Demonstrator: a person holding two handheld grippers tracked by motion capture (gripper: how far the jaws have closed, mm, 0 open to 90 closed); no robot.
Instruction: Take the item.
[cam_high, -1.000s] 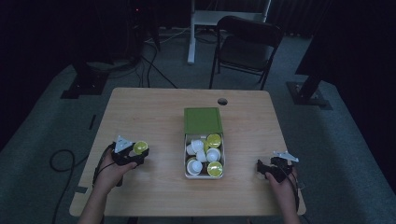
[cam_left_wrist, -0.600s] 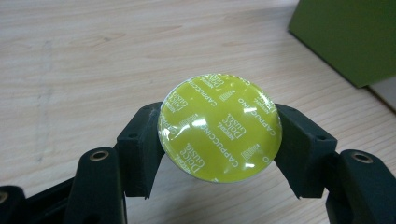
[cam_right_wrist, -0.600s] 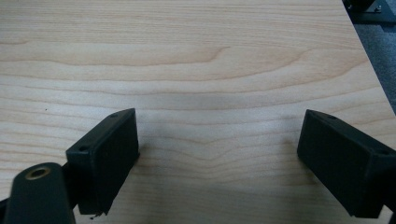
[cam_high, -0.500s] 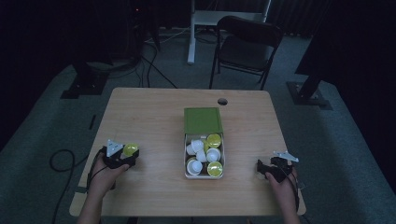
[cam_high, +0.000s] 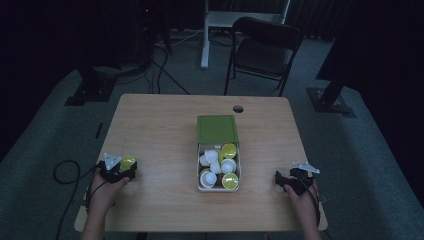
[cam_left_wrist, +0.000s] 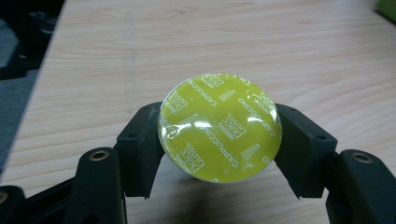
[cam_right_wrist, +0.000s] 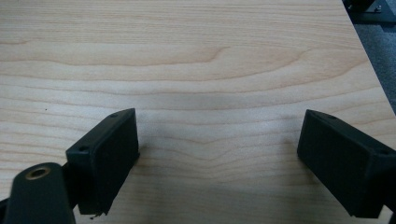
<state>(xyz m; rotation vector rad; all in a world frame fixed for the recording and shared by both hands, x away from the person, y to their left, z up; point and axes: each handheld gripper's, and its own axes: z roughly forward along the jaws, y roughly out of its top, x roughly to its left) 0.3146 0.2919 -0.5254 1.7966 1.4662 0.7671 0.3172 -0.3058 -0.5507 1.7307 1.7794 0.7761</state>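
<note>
A yellow-lidded coffee capsule (cam_left_wrist: 219, 127) with Cappuccino printed on its foil sits between the jaws of my left gripper (cam_left_wrist: 219, 140), which is shut on it low over the table. In the high view that capsule (cam_high: 127, 162) and the left gripper (cam_high: 124, 169) are near the table's front left edge. An open box (cam_high: 202, 186) at the table's middle holds several white and yellow capsules (cam_high: 223, 166), its green lid (cam_high: 216, 129) folded back. My right gripper (cam_right_wrist: 219, 158) stands open over bare wood, at the front right (cam_high: 280, 181) in the high view.
The wooden table (cam_high: 160, 125) has a cable hole (cam_high: 238, 108) at its back edge. A chair (cam_high: 265, 52) and stand bases sit on the floor beyond. A cable (cam_high: 65, 172) loops off the left edge. Bare wood lies either side of the box.
My left gripper has carried the yellow capsule leftward and nearer the table's front left edge. The right gripper has stayed put.
</note>
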